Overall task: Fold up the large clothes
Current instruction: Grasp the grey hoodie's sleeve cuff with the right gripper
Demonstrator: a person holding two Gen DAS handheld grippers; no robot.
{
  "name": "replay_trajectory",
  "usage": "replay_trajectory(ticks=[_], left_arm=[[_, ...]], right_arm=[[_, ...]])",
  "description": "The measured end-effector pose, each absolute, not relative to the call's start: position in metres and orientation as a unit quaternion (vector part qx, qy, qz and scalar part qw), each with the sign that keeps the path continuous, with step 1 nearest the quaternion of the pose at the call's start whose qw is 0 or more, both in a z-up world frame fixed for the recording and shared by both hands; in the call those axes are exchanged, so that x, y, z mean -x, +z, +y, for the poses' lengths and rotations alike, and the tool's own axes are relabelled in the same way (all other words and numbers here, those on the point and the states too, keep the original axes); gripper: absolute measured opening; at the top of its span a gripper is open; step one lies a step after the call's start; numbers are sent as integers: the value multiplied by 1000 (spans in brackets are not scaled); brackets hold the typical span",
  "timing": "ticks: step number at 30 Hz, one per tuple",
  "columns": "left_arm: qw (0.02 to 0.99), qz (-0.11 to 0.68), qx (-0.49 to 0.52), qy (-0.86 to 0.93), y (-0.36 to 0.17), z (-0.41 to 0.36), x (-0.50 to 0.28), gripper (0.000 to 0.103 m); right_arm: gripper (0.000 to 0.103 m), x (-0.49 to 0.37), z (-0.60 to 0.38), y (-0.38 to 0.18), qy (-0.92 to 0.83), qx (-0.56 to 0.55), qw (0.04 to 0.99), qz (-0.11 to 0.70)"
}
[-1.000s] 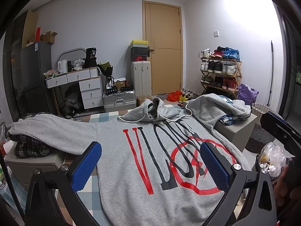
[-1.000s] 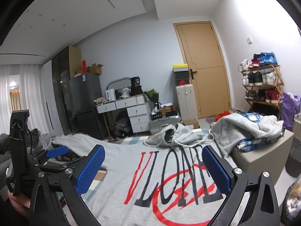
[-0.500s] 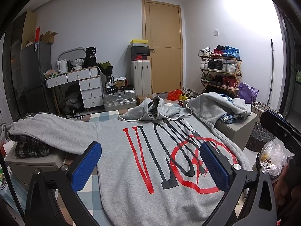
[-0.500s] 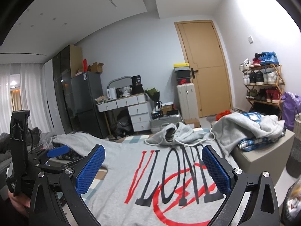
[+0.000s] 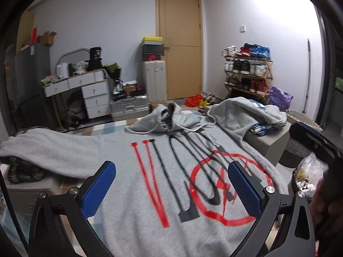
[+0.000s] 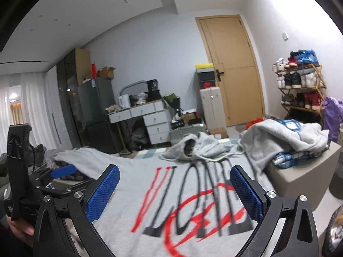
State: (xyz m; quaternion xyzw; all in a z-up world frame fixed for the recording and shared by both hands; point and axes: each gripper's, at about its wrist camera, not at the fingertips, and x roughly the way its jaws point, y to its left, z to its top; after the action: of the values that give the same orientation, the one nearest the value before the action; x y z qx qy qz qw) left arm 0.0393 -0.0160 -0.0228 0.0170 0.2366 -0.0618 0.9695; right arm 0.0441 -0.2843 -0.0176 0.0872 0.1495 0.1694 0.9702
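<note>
— Lying where, the grey hoodie (image 5: 133,194)?

— Spreading flat, chest print facing up, hood (image 5: 165,117) bunching at the far end toward the wooden door (image 5: 182,45). One sleeve trailing left over a dark plaid pile (image 5: 19,171), the other draping right over a folded blue plaid stack (image 5: 264,126) on a grey box (image 5: 270,141).

— Doing what, the left gripper (image 5: 171,190)?

— Hovering level above the hoodie's lower chest, pointing toward the hood, blue pads (image 5: 98,190) standing wide apart, pinching nothing.

— And the right gripper (image 6: 174,192)?

— Hanging beside it over the same print, tilting slightly upward, fingers likewise spread and gripping nothing. Also showing in the right wrist view: the left gripper at the hoodie's left edge, a hand (image 6: 20,228) wrapping its handle.
</note>
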Motion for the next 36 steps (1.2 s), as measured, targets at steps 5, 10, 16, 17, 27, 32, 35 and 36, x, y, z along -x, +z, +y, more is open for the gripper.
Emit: replay_trajectory(ticks=[5, 10, 16, 17, 27, 32, 35, 36], left_arm=[[959, 262, -24, -105, -42, -28, -75, 102], [945, 304, -12, -123, -64, -33, -108, 102], [929, 348, -15, -128, -77, -39, -130, 102], [927, 351, -19, -128, -78, -39, -133, 102], [915, 383, -38, -125, -92, -46, -154, 102], [911, 392, -40, -123, -93, -46, -156, 102], [911, 391, -42, -122, -93, -45, -156, 102], [912, 390, -43, -122, -93, -44, -158, 102]], right_arm=[[103, -89, -359, -16, 108, -93, 977, 158], [103, -171, -479, -27, -11, -102, 967, 234], [102, -259, -616, -62, -59, -207, 922, 322], [98, -267, -627, -66, -66, -214, 918, 328], [85, -337, -697, -107, -98, -273, 879, 379], [39, -349, -699, -113, -77, -287, 874, 385], [7, -347, -683, -99, -99, -231, 894, 372], [7, -345, -678, -94, -106, -219, 898, 366]])
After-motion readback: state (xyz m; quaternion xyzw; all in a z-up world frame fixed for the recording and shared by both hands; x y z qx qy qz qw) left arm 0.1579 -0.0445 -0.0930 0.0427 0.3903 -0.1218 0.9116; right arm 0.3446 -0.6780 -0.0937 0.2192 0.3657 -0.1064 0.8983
